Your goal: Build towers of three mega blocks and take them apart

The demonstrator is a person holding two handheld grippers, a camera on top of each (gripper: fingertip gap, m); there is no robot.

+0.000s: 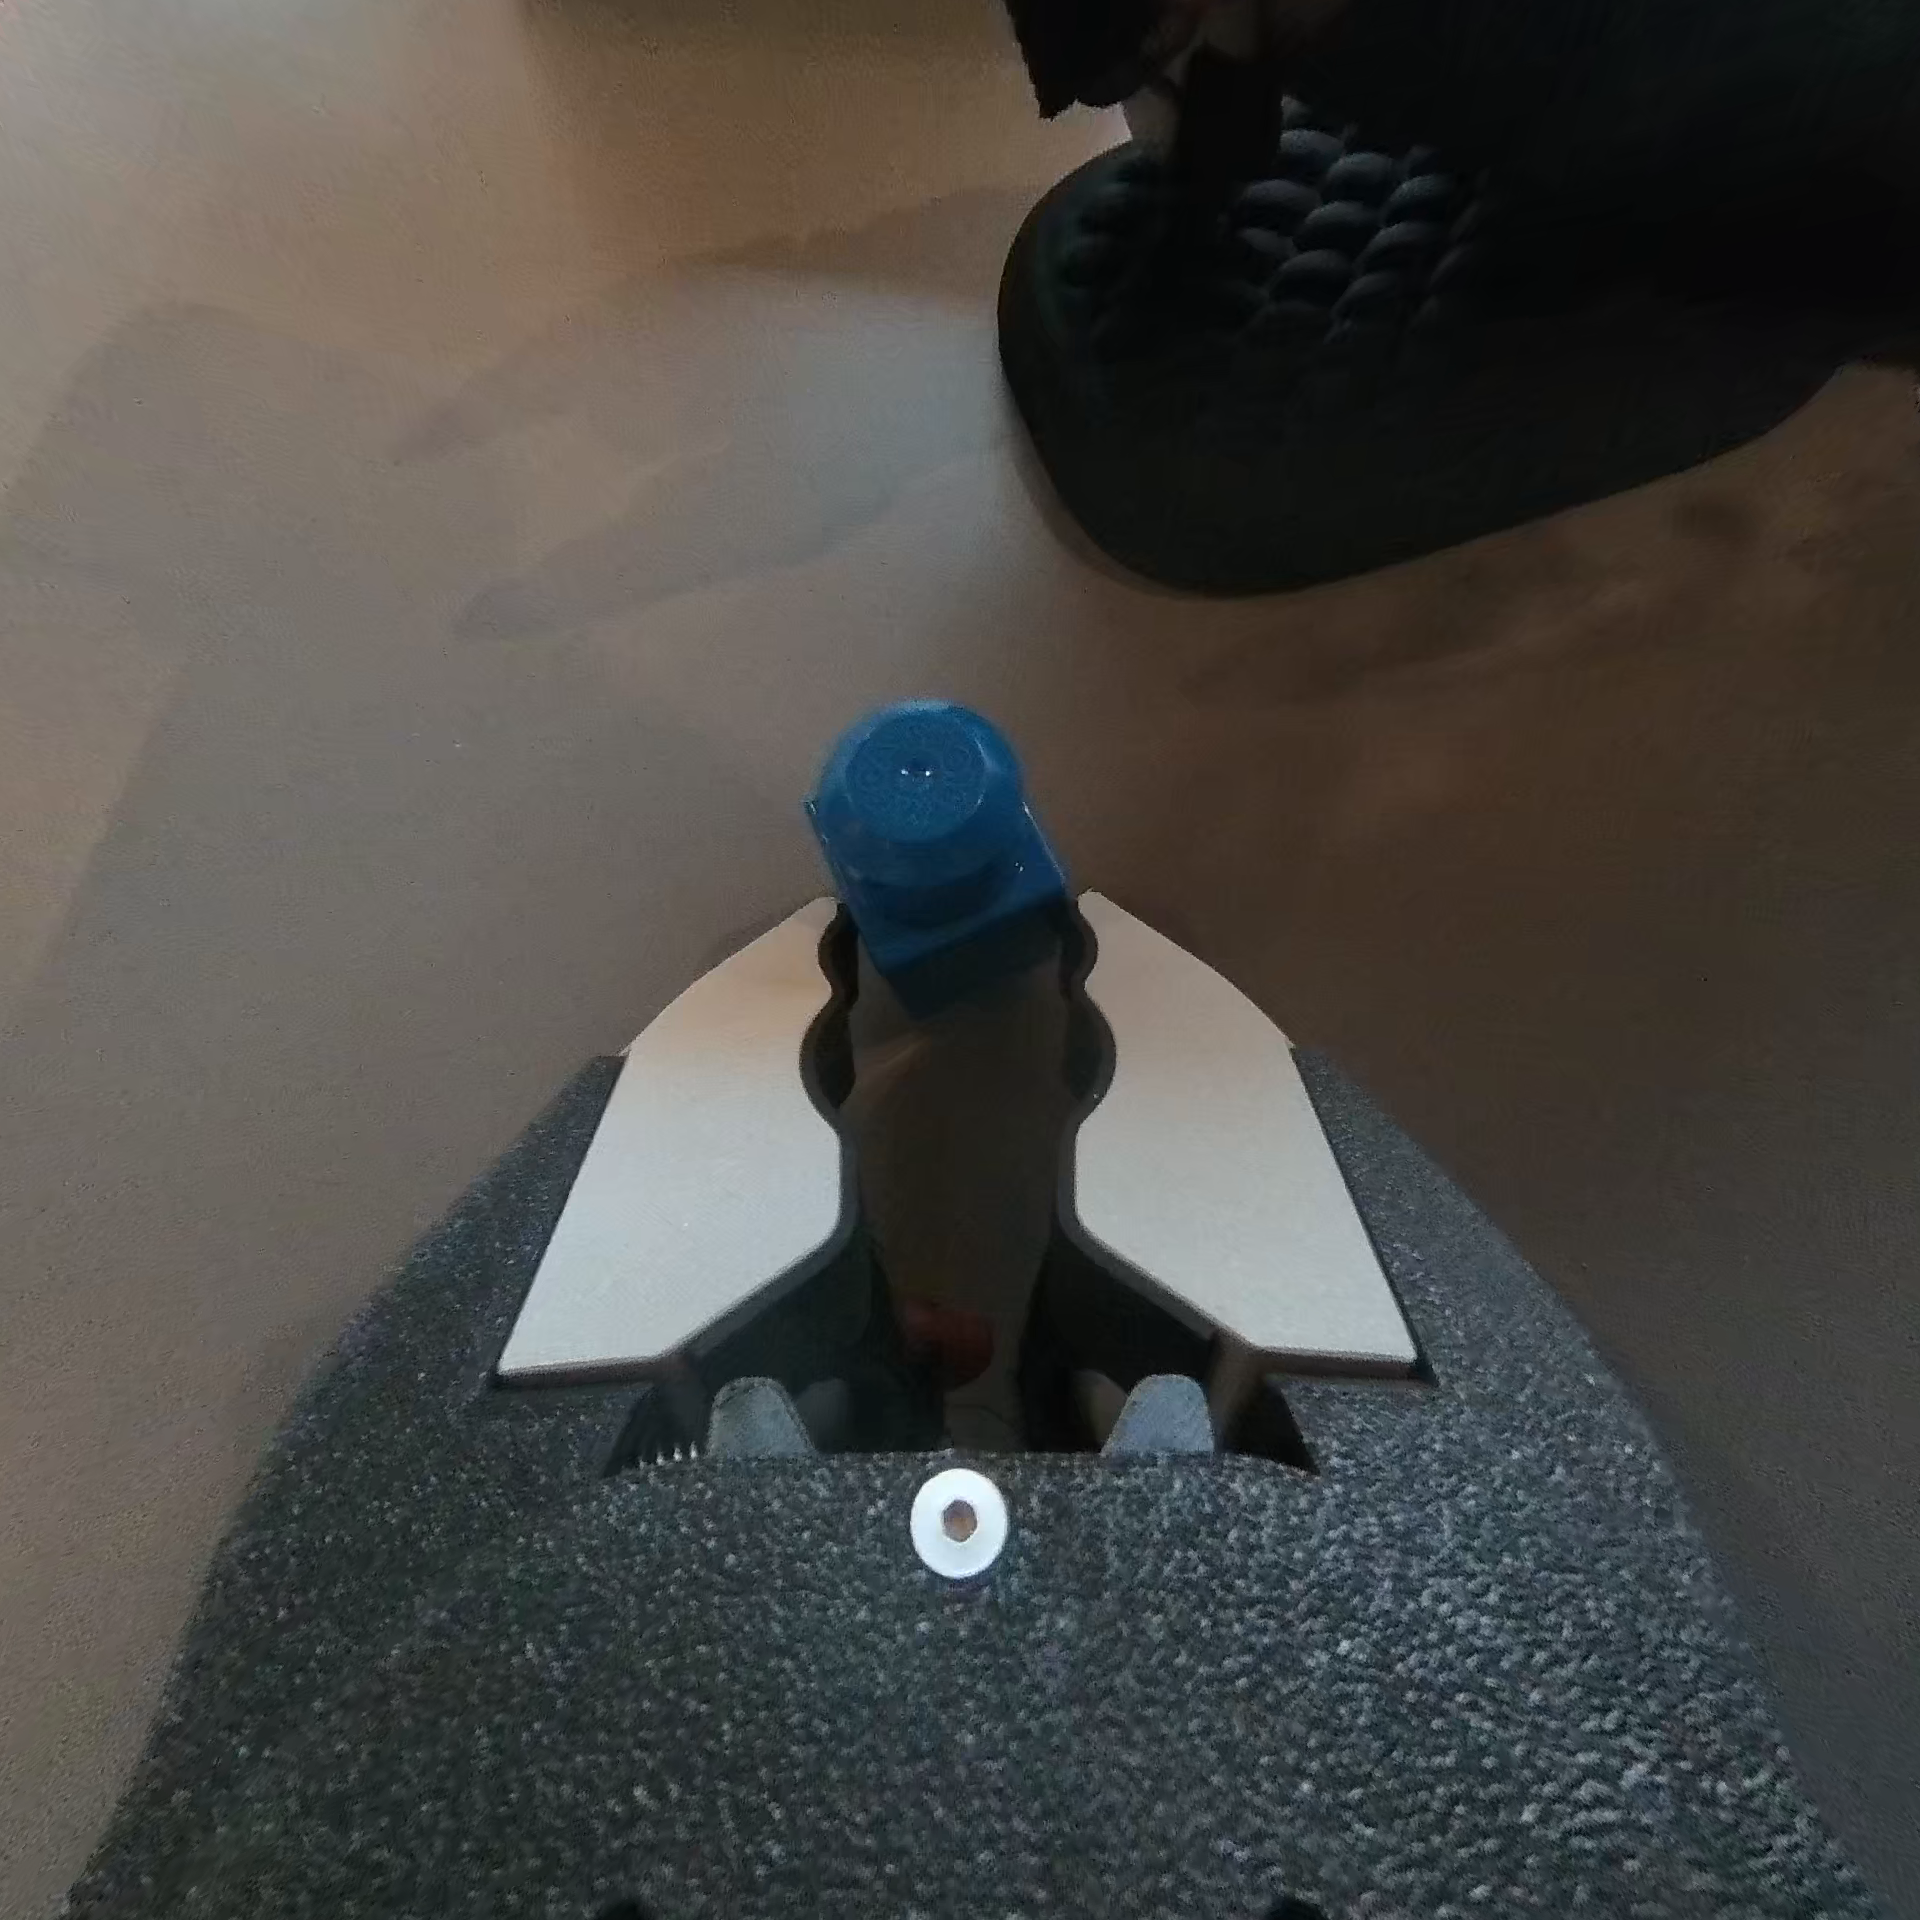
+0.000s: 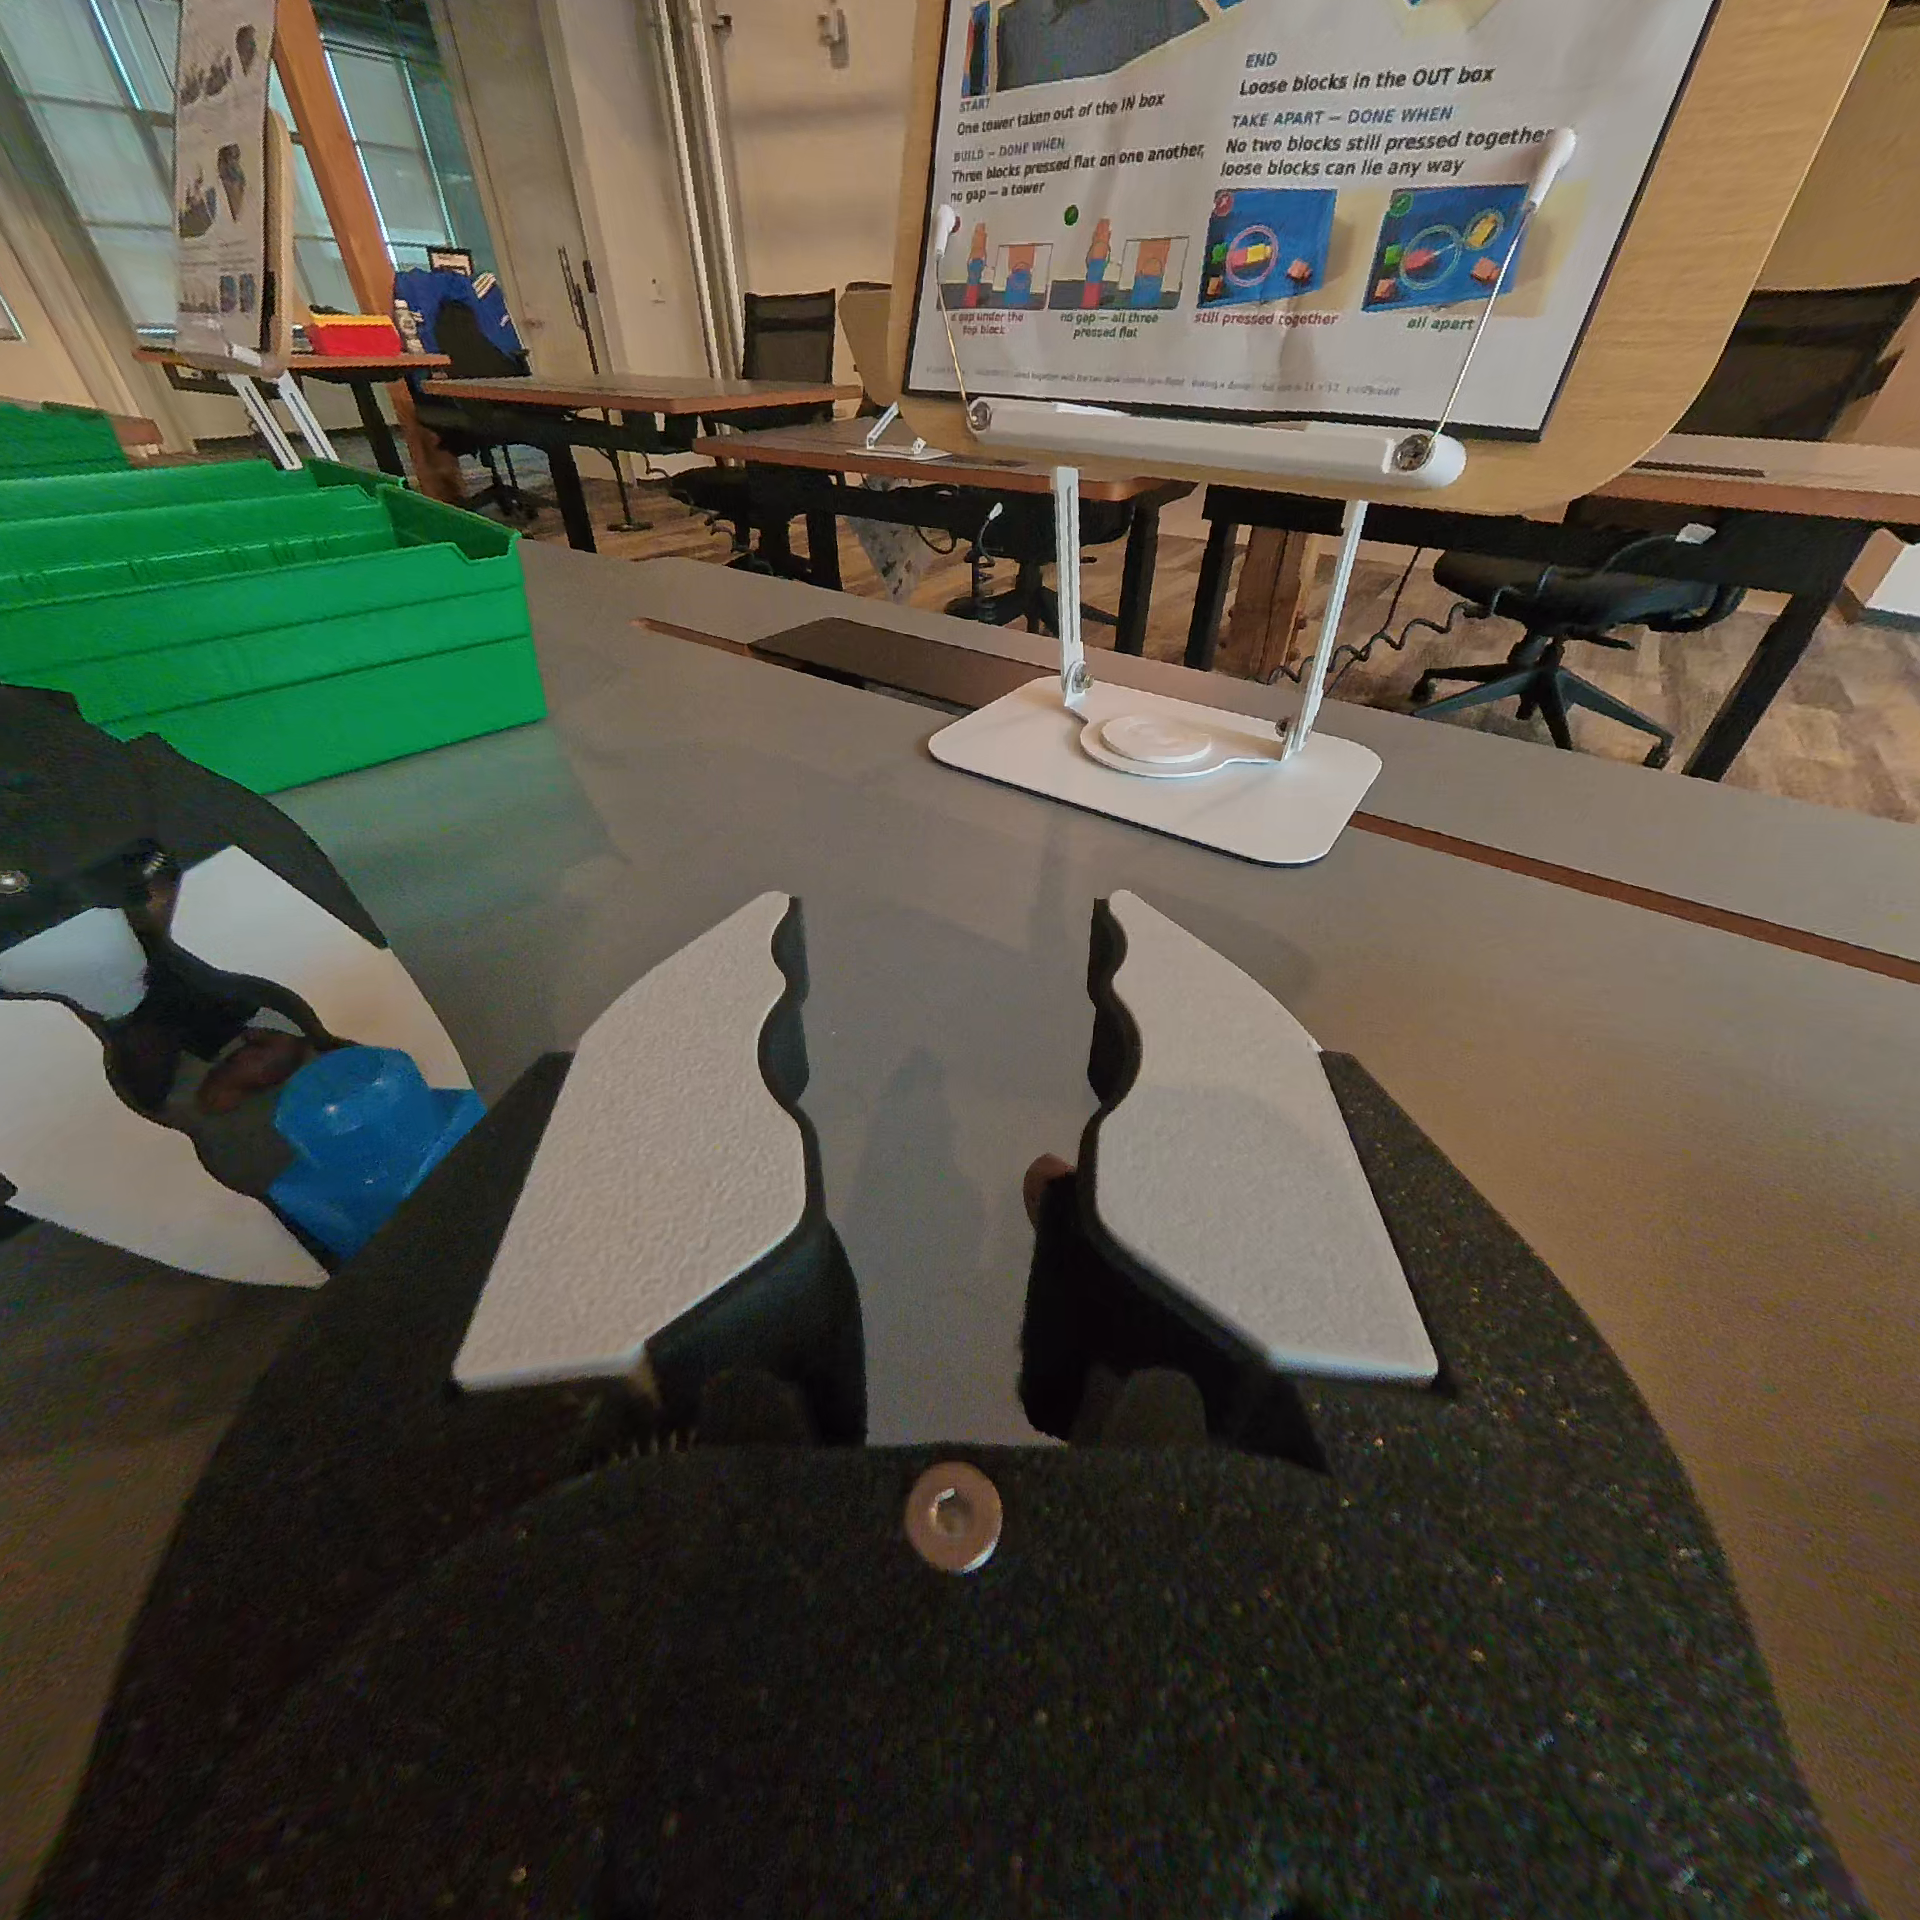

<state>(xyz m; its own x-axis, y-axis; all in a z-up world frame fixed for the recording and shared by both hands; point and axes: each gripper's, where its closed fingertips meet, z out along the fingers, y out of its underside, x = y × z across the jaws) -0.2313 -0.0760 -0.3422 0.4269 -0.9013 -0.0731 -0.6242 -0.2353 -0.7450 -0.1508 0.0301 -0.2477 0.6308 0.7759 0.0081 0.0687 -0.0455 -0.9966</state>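
Grey desk (image 2: 1558, 1039) in the foreground, smooth and faintly reflective, a brown strip running along its far part. Beyond it, rows of wood-topped tables (image 2: 644, 393) on dark legs, black office chairs (image 2: 1558, 623) tucked in or pulled out. Wood-plank floor (image 2: 1818, 717) underneath. Tall windows (image 2: 114, 135) at far left, daylight coming through. Pale walls (image 2: 623, 156) and a white column (image 2: 691, 156) behind. A slanted wooden beam (image 2: 343, 187) at left. Soft, even light throughout.

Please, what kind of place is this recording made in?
Probably an open office or lab workspace: rows of desks with black office chairs, green bins on the grey table, and an instruction sheet on a stand.
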